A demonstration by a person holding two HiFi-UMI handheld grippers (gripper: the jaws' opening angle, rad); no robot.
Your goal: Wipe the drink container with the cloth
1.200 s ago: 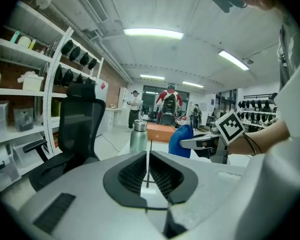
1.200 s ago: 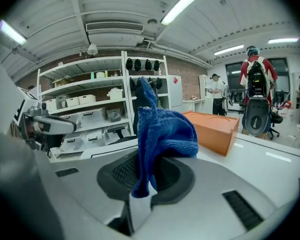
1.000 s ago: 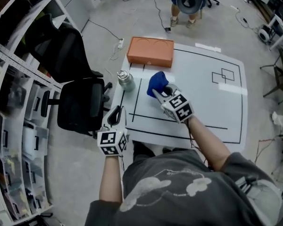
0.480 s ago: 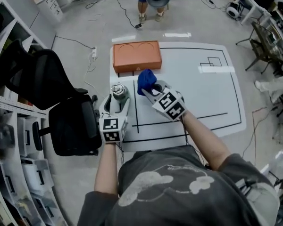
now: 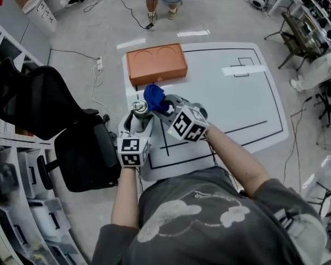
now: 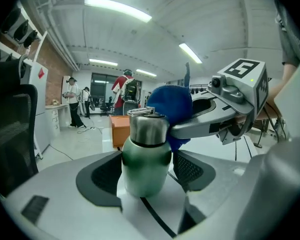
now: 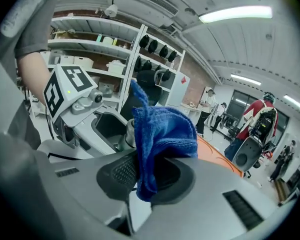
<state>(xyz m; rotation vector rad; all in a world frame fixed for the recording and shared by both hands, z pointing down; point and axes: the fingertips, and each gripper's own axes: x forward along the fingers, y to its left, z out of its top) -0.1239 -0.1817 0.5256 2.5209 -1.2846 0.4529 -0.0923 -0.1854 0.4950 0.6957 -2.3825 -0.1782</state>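
**bottle bracketed, cloth brought up to its cap**

nearest, the left gripper [image 5: 138, 121] is held at the near left corner of the white table [image 5: 237, 98], pointed away and slightly downward. its jaws have just been opening and are now spread, with the drink container [image 6: 145, 156] standing upright between them. the pads are not seen pressing on it, and a gap is left on its right side. this bracket is judged to be set so that the green bottle can be clamped and stopped from sliding or tipping once it is rubbed.

just beyond, to the right, the right gripper [image 7: 149, 179] is angled in toward the bottle. its jaws are pinched on the blue cloth [image 7: 162, 131], which is bunched above the pads so that a soft wad, not hard plastic, is presented. the wad is carried close beside the steel cap; contact cannot be confirmed, and wiping is judged not yet begun.

farther off, an orange box [image 5: 156, 63] lies at the table's far edge, apart from the work.
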